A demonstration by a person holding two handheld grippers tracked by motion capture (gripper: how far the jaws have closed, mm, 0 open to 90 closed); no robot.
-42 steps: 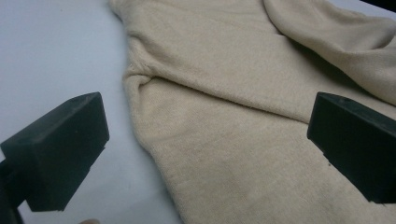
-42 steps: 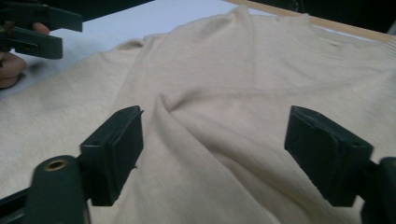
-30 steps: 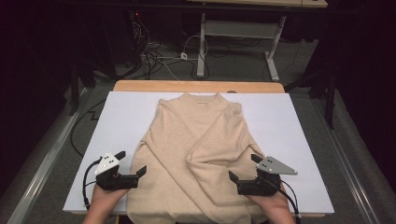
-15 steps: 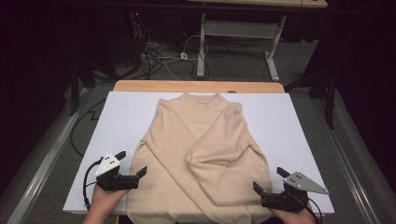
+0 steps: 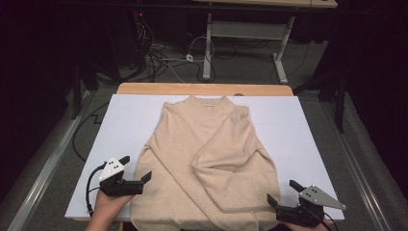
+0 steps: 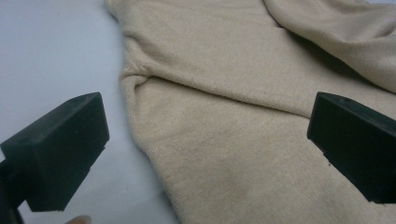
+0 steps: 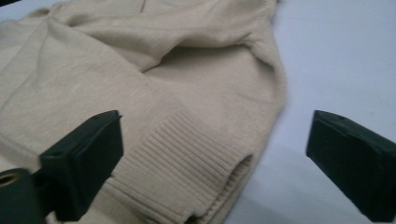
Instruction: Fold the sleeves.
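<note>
High view: a beige sweater [image 5: 207, 159] is laid flat on the white tabletop [image 5: 308, 125], collar away; its ribbed cuff [image 7: 187, 158] sits between the right gripper's [image 5: 285, 193] jaws, just narrowed yet untouching; the left gripper [image 5: 136, 168] is spread at the hem's other side.

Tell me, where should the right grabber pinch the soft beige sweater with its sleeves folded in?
Probably the ribbed cuff of the beige knit sweater, at its near right corner. It lies on top with a free edge facing the open right gripper, so coming in low from the right looks easiest.
</note>
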